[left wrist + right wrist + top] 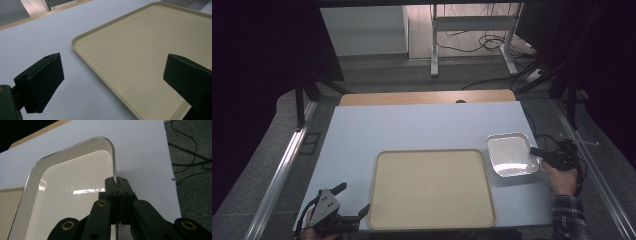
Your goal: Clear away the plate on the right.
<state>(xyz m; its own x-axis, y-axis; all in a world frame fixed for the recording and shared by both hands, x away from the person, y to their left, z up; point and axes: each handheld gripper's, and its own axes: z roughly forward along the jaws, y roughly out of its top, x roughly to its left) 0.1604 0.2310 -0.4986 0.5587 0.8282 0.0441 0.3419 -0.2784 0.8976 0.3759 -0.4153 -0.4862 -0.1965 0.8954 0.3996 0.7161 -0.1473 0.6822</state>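
A small white dish [510, 154] with a shiny rim lies on the pale table at the right, just off the beige tray [430, 187]. My right gripper [536, 151] is shut on the dish's right rim; in the right gripper view [116, 180] the two jaws pinch the thin rim of the white dish [67, 185] between them. My left gripper [352, 199] stands open at the tray's front left corner. In the left gripper view [113, 75] one jaw hangs over the table, the other over the beige tray [140, 55].
The pale blue table top [412, 125] has free room behind the tray. A wooden strip [427, 96] runs along its far edge. Beyond stand a desk frame [472, 35] and floor cables [482, 45]. Cables [190, 157] also lie on the carpet right of the table.
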